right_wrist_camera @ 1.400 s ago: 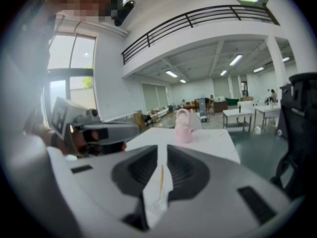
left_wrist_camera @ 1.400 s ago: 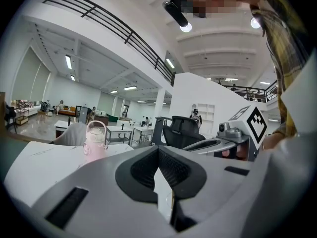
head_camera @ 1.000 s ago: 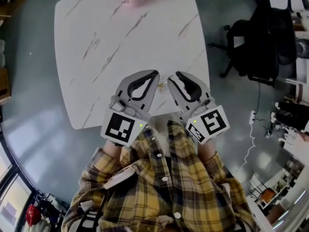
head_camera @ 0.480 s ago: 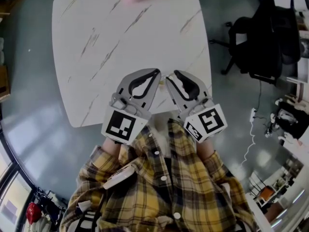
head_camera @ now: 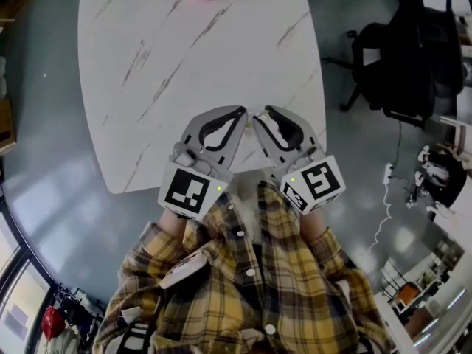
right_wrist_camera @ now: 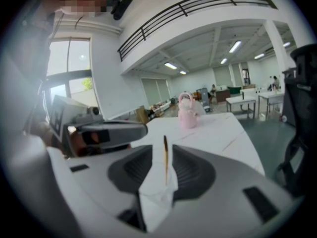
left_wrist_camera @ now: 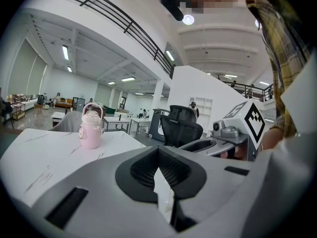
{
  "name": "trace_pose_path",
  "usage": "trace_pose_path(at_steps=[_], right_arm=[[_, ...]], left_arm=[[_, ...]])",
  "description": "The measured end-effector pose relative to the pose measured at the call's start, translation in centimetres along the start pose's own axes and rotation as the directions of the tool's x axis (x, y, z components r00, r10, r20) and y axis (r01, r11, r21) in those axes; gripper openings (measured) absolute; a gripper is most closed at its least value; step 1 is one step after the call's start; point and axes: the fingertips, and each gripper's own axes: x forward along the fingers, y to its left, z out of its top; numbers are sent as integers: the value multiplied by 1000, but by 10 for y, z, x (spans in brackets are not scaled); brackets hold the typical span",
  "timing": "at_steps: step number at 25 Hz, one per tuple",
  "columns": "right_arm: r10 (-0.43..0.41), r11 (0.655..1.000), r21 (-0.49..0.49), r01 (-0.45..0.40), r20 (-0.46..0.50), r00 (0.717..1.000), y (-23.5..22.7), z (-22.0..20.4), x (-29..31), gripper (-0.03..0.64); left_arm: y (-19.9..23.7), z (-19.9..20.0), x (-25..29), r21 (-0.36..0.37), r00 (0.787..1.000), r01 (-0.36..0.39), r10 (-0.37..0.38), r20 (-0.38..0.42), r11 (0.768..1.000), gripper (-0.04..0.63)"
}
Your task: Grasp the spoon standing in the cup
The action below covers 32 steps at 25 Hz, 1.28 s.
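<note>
At the far edge of the white, grey-veined marble worktop [head_camera: 199, 65] stands the small pale-pink rounded cup [left_wrist_camera: 91, 131], upright, with a loop arching over its whitish top. It is well apart from both tools, which are near the person's body at the near edge. No view shows the spoon clearly enough to tell its colour or material, or which way it leans; from the head view only a pale scalloped rim shows at the mouth. My guess is that a spoon will be light, stiff and slim with a smooth, slippery handle, best taken on the bare length above the rim, pinched across its flat sides and lifted straight up. The cup also looks light, so a sideways pull could tip or drag it. The left hand-held gripper [head_camera: 241, 111] has its jaws pressed together at the tips with nothing between them. The right hand-held gripper [head_camera: 257, 116] is likewise pressed together, and a thin brownish sliver [right_wrist_camera: 165, 157] stands up from the seam of its tips, seemingly nipped there; I cannot tell what it is.
</note>
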Motion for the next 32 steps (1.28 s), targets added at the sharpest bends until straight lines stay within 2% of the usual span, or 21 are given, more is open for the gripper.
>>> trace_pose_path(at_steps=[7,21,32], right_arm=[[0,1000,-1,0,-8,1000,0,-6,5,118],[-9,1000,-29,8,-40,999,-5,-12,9,117],[5,999,-39,-7,-44,999,-5,-11,13,74]], left_arm=[[3,-5,3,19,1000,4,-4,-1,1000,15],[8,-15,6,3,1000,-1,1,-11,1000,15],[6,-14,8,11,1000,8,-8,-13,1000,15]])
